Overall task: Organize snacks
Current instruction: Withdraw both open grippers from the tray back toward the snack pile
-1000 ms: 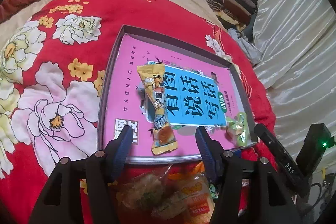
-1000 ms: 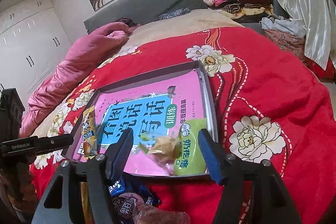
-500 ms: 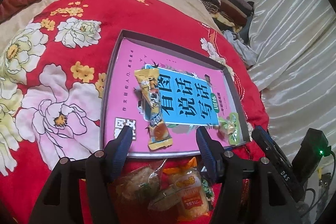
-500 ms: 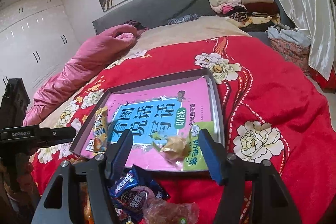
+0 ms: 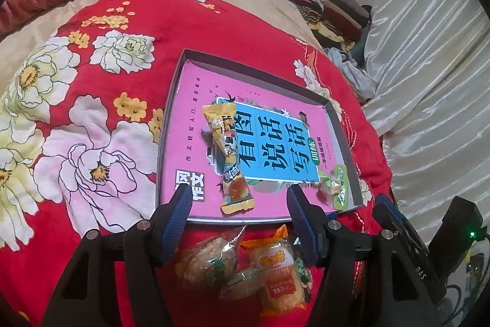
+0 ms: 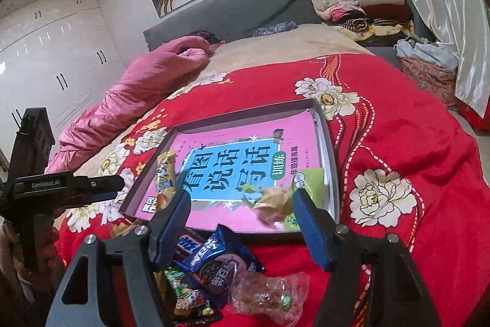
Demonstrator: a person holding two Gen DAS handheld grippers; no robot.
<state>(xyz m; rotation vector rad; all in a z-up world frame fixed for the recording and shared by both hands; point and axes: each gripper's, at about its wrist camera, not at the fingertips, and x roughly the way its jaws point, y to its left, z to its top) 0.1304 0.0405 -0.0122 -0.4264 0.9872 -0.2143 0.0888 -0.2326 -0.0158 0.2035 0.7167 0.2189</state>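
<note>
We see tray [image 5: 171, 100] near edge mid-frame, snack pile [image 5: 245, 265] below; L gripper [image 5: 239, 201] & R gripper [image 6: 240, 204] both wide, empty, hovering.

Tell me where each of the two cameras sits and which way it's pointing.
Left wrist: sits behind the open left gripper, facing across the red quilt at the tray; the right gripper's body shows at right.
Right wrist: sits behind the open right gripper, facing tray and headboard; the left gripper shows at left.
Shared: tray, yellow snack bar.
</note>
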